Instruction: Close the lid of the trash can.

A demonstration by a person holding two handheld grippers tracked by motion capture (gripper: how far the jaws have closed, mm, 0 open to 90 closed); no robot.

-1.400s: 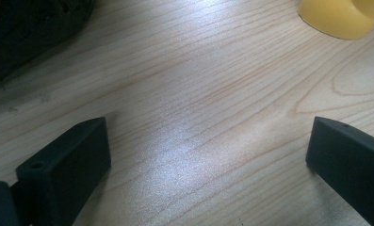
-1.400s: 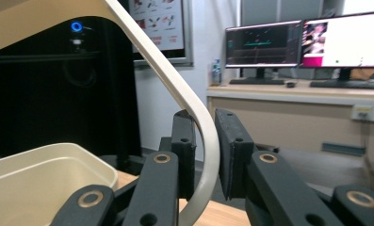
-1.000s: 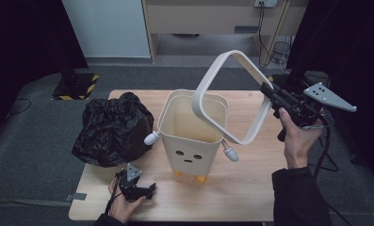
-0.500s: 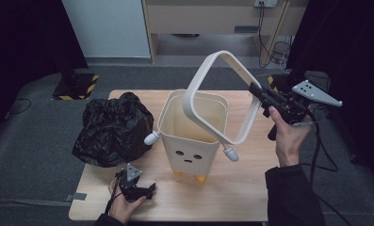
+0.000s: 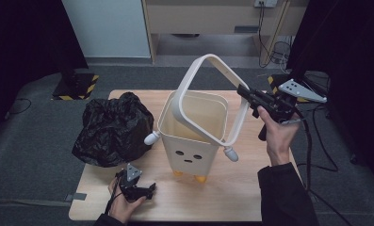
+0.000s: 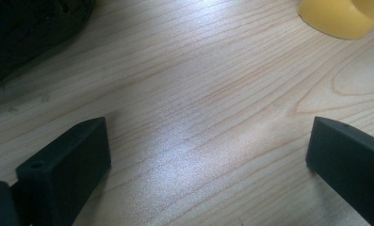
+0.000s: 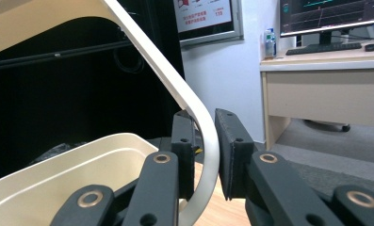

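on the wooden table (image 5: 231, 193) stands a cream bin (image 5: 192, 136) with a little face, yellow feet and small white arms. a black bag (image 5: 113, 128) lies crumpled just beside it, on the left. from the high view, a cream ring (image 5: 210, 101) is tilted up over the bin's open top, with its low side at the bin's rim. the right gripper (image 5: 245, 92) holds the ring's far right edge. the right gripper view shows this close up: the two black jaws are clamped on the thin cream ring (image 7: 194, 117), with the bin's rim (image 7: 67, 162) below. near the table's front edge, the left gripper (image 5: 136, 188) rests in a hand. the left gripper view shows its jaws wide apart over bare wood (image 6: 199, 117), holding nothing, with one yellow foot (image 6: 340, 19) at the top and the dark bag (image 6: 24, 33) in the corner.
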